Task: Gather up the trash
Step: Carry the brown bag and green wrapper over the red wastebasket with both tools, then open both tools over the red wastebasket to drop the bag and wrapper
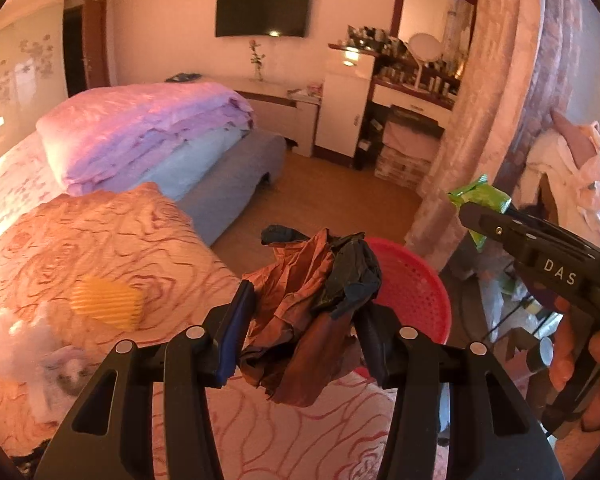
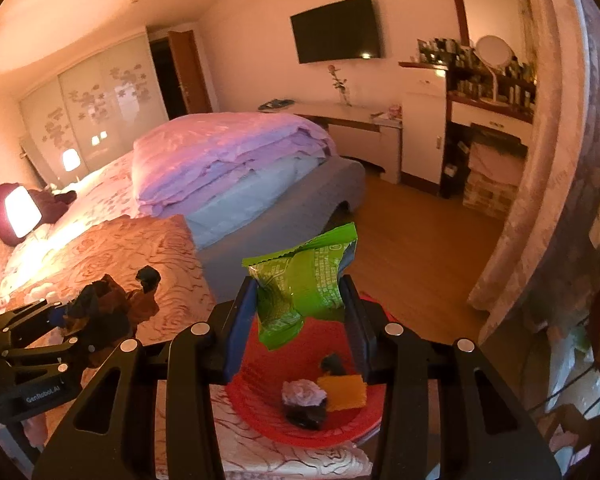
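My left gripper [image 1: 304, 320] is shut on a crumpled brown and black wrapper [image 1: 312, 304], held above the bed's edge just in front of the red perforated basket [image 1: 416, 284]. My right gripper [image 2: 300, 312] is shut on a green snack packet [image 2: 304, 284], directly over the red basket [image 2: 260, 392]. Inside the basket lie a crumpled white tissue [image 2: 302, 392], an orange ridged chip [image 2: 342, 392] and some black scraps [image 2: 306, 416]. The right gripper with its green packet [image 1: 480, 196] appears at the right of the left wrist view. The left gripper with its brown wrapper [image 2: 108, 300] shows at the left of the right wrist view.
On the orange rose-patterned bedspread [image 1: 100, 240] lie a yellow ridged chip [image 1: 108, 300] and white crumpled tissue [image 1: 16, 340]. Folded pink and blue quilts [image 1: 152, 136] sit further back. A patterned curtain [image 1: 480, 120] hangs at right over the wooden floor [image 1: 332, 184]. A hand [image 1: 584, 372] holds the right gripper.
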Available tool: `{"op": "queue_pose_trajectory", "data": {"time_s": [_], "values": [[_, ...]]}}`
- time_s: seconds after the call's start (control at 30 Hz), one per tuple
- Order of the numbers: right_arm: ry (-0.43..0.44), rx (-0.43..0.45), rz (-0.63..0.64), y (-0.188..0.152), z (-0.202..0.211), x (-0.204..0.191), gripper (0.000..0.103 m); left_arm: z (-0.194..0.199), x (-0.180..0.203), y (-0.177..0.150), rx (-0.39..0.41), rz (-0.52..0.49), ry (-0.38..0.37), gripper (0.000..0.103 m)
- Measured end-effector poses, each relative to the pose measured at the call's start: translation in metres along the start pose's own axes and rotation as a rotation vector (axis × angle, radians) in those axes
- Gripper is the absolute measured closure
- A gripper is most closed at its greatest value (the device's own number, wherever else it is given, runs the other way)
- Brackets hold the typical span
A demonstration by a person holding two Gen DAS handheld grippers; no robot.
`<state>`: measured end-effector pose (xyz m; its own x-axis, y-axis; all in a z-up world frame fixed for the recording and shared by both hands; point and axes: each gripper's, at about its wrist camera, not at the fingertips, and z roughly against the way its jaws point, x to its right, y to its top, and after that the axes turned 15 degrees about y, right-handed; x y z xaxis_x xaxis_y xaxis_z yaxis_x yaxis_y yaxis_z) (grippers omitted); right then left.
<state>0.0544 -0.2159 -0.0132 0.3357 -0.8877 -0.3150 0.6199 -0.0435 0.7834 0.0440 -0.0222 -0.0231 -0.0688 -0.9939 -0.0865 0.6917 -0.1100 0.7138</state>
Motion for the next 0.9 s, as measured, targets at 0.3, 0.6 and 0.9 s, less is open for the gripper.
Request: {"op": "queue_pose_trajectory", "data": {"time_s": [0.3,0.6,0.9], "values": [[-0.029,-0.037,-0.06,-0.012,-0.011,0.026,0.061,-0.036,0.032,-0.002,-0.063,-0.052,-0.049,0.056],[-0.036,-0.089,-0.103,-0.024,-0.03,0.043,0.061,-0.064,0.058,-0.008,-0.112,-0.116,-0.068,0.055],[-0.025,-0.117,-0.133,-0.031,-0.044,0.051,0.055,-0.085,0.059,-0.011,-0.157,-0.112,-0.05,0.047]]}}
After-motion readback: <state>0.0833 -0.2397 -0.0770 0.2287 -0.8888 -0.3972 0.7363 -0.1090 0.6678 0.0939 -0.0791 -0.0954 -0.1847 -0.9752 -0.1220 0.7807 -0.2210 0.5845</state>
